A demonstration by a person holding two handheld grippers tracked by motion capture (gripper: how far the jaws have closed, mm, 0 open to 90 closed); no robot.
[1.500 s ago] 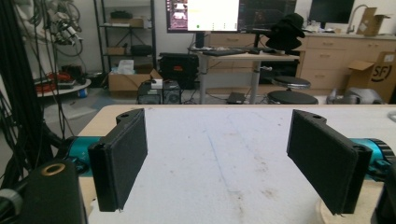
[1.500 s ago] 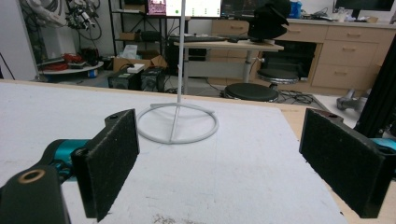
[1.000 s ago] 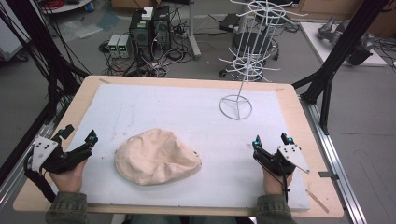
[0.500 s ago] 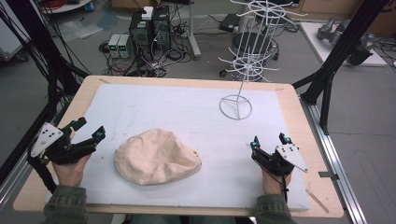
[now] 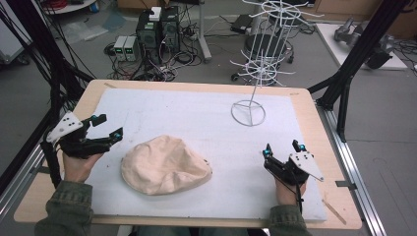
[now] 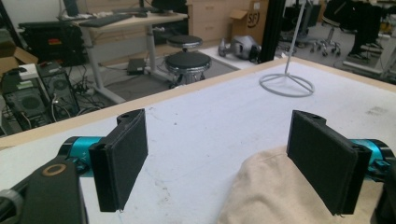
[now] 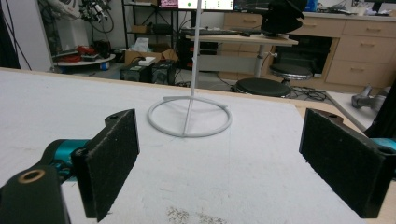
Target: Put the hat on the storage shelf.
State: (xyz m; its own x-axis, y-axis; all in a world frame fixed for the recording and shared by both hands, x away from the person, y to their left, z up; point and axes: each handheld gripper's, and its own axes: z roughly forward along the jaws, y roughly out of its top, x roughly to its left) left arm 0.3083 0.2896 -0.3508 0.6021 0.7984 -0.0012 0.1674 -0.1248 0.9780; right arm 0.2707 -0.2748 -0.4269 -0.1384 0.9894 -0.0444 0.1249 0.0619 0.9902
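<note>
Left gripper (image 5: 107, 126) has lifted and swung toward the cream cloth cap (image 5: 165, 165) since the earlier frame — fingers apart, tips just left of it, not touching. Cap lies mid-bench on the white mat (image 5: 196, 113), unmoved. Right gripper (image 5: 282, 149) — fingers apart, barely shifted, near the wire stand (image 5: 249, 112).

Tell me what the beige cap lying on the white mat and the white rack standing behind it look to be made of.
The beige cap looks like soft woven cloth, perhaps cotton canvas: matte, slumped and creased, with a visible seam. The white rack looks like thin metal wire with a white coating, probably painted: a round ring base, a slim straight post and thin prongs above, smooth and slightly glossy.
</note>
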